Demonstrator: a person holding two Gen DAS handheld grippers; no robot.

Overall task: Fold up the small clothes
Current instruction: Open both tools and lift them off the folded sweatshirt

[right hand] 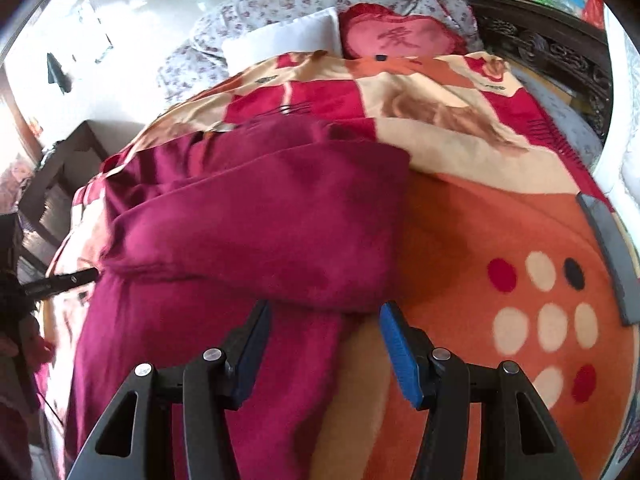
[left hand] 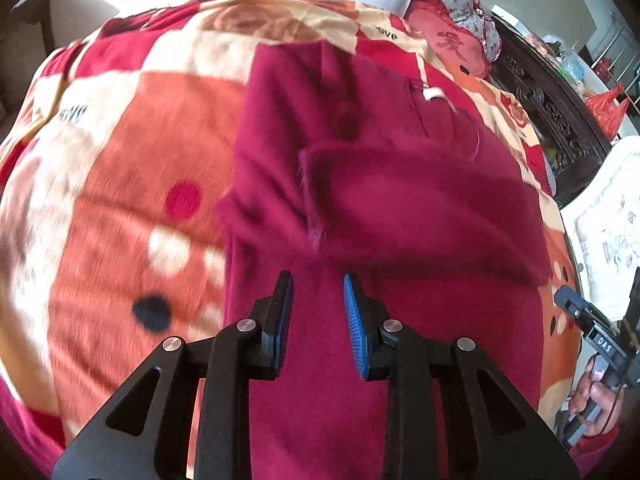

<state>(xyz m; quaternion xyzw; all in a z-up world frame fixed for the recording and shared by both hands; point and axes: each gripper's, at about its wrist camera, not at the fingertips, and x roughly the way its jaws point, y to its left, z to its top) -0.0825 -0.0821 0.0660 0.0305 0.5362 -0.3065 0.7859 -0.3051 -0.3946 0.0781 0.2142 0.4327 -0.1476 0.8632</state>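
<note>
A dark magenta knit garment lies on the patterned bed blanket, with one part folded across its middle. A small white label shows near its far end. My left gripper is open and empty just above the garment's near part. In the right wrist view the same garment lies left of centre, its folded edge just ahead of my right gripper, which is open and empty over the garment's right edge. The right gripper also shows in the left wrist view at the far right.
An orange, red and cream blanket covers the bed. A red heart cushion, a white pillow and a floral quilt lie at the head. A dark carved headboard runs along the right. A grey strip lies on the blanket's right.
</note>
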